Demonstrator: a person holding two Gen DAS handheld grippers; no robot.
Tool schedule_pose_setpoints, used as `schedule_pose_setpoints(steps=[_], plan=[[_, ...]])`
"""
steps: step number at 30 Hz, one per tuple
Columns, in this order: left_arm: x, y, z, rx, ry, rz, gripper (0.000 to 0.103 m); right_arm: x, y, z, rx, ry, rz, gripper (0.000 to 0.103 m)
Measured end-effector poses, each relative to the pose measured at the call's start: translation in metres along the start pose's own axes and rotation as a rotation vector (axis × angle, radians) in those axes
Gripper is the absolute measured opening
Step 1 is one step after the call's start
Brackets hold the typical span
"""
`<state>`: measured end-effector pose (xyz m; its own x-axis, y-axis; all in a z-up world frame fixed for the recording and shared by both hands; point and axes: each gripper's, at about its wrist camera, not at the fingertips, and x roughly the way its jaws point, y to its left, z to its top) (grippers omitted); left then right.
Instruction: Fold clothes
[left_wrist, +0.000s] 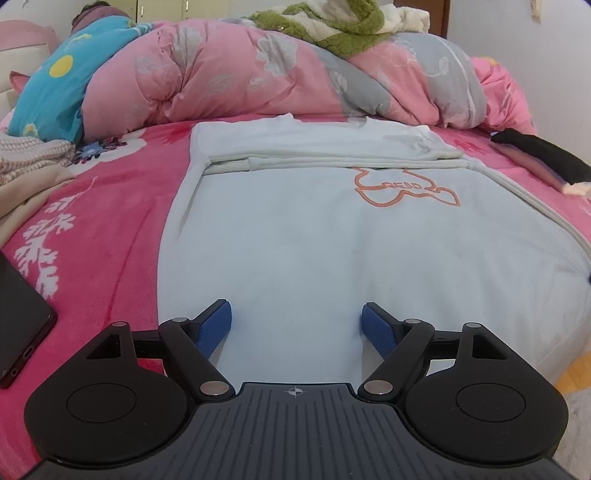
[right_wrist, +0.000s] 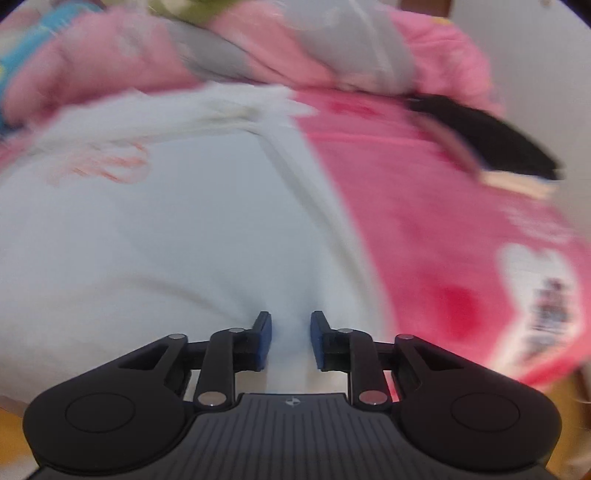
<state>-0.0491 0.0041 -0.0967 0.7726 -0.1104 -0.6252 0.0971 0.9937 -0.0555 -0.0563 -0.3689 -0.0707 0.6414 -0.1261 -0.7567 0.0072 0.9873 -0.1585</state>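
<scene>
Spread across the whole scene, one bed under a hot-pink floral fleece sheet (left_wrist: 122, 236), with one bulky pink-and-grey floral quilt (left_wrist: 229, 74) heaped along its far side. Lying flat on the sheet, one pale-blue fleece sweatshirt with an orange outline print (left_wrist: 314, 236), sleeves folded across its upper part. Resting at the left edge, one black phone (left_wrist: 22, 317); at the far right, one black sock-like item (left_wrist: 543, 158). Left gripper (left_wrist: 297, 325) released, blue pads wide apart above the sweatshirt's near hem. Right gripper (right_wrist: 291, 339) narrowed over the hem, fabric bunched between its pads; contact blurred, cannot tell.
</scene>
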Motion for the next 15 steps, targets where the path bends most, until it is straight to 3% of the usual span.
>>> schedule_pose_setpoints(steps=[4,7,10,15], plan=[[0.0,0.0,0.0,0.012,0.0,-0.006,0.08,-0.014,-0.007,0.007,0.063,-0.046,0.057,0.024],[0.0,0.0,0.001,0.011,0.007,-0.007,0.08,-0.014,0.013,0.022,0.065,-0.085,0.205,0.024],[-0.001,0.001,0.001,0.01,0.01,-0.009,0.08,0.0,0.033,0.024,0.031,-0.059,0.293,0.024],[0.0,0.003,0.001,0.011,0.008,-0.014,0.081,-0.004,0.022,-0.006,0.05,0.028,0.312,0.024]])
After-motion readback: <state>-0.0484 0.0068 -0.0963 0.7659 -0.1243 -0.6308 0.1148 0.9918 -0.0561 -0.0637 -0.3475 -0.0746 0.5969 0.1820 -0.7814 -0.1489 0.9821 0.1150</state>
